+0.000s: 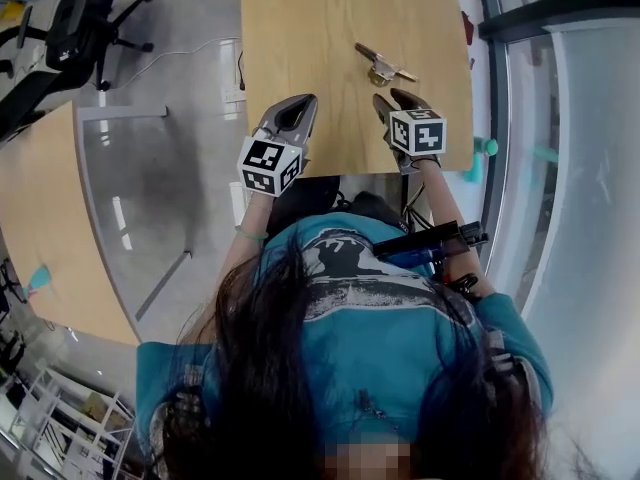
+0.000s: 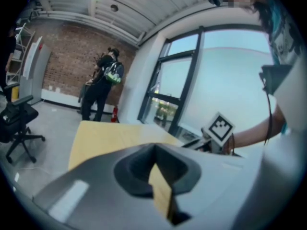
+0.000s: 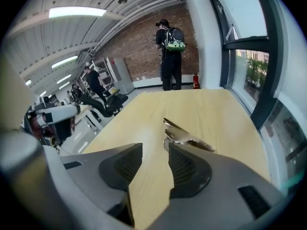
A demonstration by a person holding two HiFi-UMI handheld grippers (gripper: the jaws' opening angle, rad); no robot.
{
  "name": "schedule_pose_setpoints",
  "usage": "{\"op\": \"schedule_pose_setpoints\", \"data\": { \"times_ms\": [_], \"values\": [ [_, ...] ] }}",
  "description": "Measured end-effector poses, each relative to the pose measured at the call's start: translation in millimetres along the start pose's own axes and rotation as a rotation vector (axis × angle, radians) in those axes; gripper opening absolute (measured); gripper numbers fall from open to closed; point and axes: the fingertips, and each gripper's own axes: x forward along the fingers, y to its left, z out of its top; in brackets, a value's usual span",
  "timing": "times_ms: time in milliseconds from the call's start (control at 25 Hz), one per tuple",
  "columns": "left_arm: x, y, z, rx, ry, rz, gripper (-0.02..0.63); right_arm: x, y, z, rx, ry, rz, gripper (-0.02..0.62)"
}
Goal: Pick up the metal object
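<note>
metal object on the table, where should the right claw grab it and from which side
Probably the raised middle of the metal object, where a brassy lump stands off the flat strip. Bring the open right claw in from the near side, jaws straddling its narrow width; the thin ends lie flat on the table.

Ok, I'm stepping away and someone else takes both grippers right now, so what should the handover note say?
Left gripper: jaws shut, empty, held over the near edge of the table.
Right gripper: jaws open, nothing between them.
Metal object: lying on the table just beyond the right gripper's tips, slightly to their right, not gripped.
Done: right gripper brought up close to it.
Left: move forward onto the object, close, lift.
</note>
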Motion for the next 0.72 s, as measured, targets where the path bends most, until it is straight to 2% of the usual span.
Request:
{"op": "schedule_pose_setpoints", "data": {
  "times_ms": [360,600,640,720],
  "values": [
    [-9,29,-10,-0.022,0.032,0.011,0.003,53,-25,16,-0.36,0.155,-0.174,0.155],
    [-13,40,-7,-0.026,0.028,0.023,0.003,80,-29,12,-0.753,0.239,-0.293,0.153],
    [-14,42,-6,-0.025,0.026,0.028,0.003,85,-31,10,-0.795,0.252,-0.311,0.153],
    [-16,44,-3,-0.023,0.023,0.036,0.003,90,-36,7,-0.816,0.272,-0.329,0.153]
  ]
}}
